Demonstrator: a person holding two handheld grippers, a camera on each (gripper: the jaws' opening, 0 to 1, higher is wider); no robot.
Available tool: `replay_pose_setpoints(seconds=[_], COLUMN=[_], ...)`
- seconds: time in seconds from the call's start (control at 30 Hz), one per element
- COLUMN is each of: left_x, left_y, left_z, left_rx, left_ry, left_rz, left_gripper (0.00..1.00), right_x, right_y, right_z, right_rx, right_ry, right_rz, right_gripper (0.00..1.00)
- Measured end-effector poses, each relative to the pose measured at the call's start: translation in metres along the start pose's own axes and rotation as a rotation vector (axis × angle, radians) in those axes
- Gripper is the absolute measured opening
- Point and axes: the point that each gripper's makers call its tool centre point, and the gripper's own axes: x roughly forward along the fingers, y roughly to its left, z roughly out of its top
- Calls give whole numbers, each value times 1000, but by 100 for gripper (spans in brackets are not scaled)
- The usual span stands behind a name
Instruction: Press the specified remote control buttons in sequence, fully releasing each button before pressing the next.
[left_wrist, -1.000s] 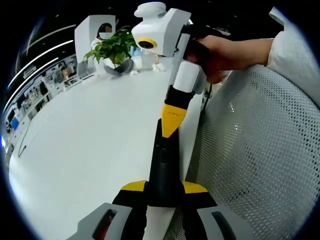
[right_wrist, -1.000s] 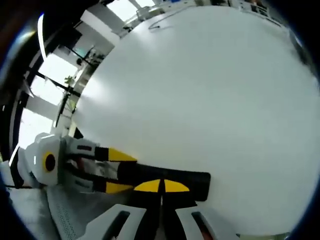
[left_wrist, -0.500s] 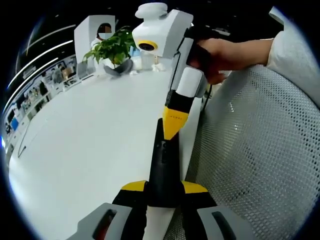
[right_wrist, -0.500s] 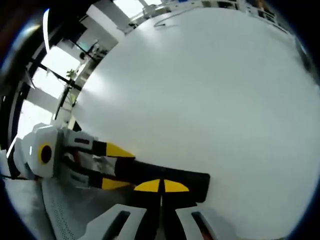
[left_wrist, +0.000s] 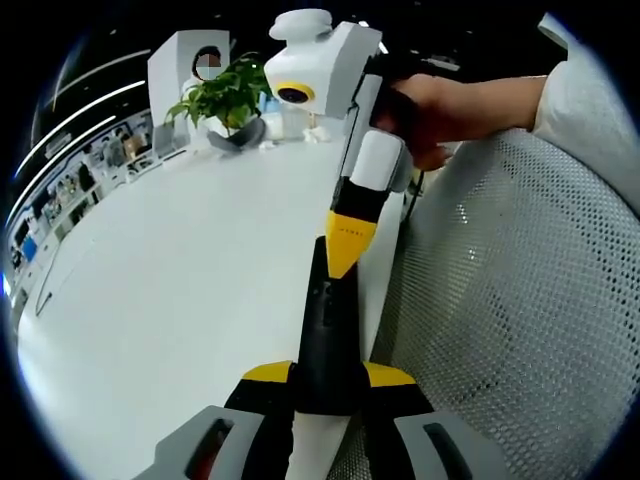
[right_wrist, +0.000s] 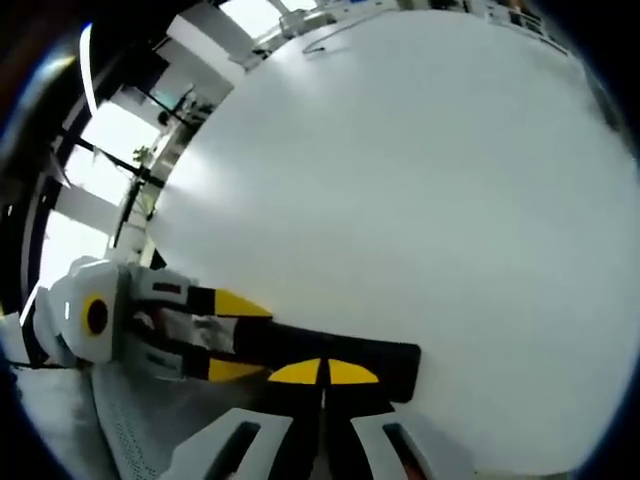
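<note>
Two grippers met over one black remote control at the edge of a white table. Left gripper view: the left gripper had its yellow-tipped jaws closed on the near end of the remote, which ran lengthwise away from the camera along the table's edge. From the far side, the right gripper came in with its yellow tip pressed together to a point and resting on the remote's upper face; whether a button was depressed under it could not be told. A hand in a pale sleeve gripped that tool's handle. Beside the table lay a white mesh surface, and a potted plant stood at the table's far end. Right gripper view: the right gripper showed its yellow jaw tips shut against each other, touching the remote, which lay crosswise just beyond them. The left gripper entered from the left, its two yellow jaws pinching the remote's end. Bright windows stood beyond the table's far edge.
</note>
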Motion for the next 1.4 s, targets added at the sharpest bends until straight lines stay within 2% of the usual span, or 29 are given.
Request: replay_pose_setpoints(seconds=[0.07, 0.2, 0.3, 0.37, 0.47, 0.53, 0.63, 0.83, 0.87, 1.4], left_x=[0, 0, 0, 0, 0, 0, 0, 0, 0, 1], left_y=[0, 0, 1, 0, 0, 0, 0, 1, 1, -1], left_z=[0, 0, 1, 1, 0, 1, 1, 1, 1, 1], left_rx=[0, -1, -1, -2, -2, -2, -2, -1, -1, 8], left_ry=[0, 0, -1, -1, -2, -2, -2, -2, -2, -3], left_rz=[0, 0, 0, 0, 0, 0, 0, -1, -1, -7], left_gripper=[24, 24, 24, 24, 24, 24, 24, 24, 24, 25], right_x=[-2, -6, -13, -14, -9, -8, -6, -3, -2, 0], right_y=[-3, -3, -6, -7, -7, -11, -5, -5, -8, -8], right_z=[2, 3, 9, 8, 0, -1, -3, -5, -7, -9], right_rx=[-14, 22, 24, 36, 65, 12, 13, -12, -24, -101], right_ry=[-12, -10, -49, -49, 2, 16, 30, 43, 61, 63], right_rz=[-36, -22, -47, -43, -40, -90, -60, -64, -84, -105], right_gripper=[0, 0, 0, 0, 0, 0, 0, 0, 0, 0])
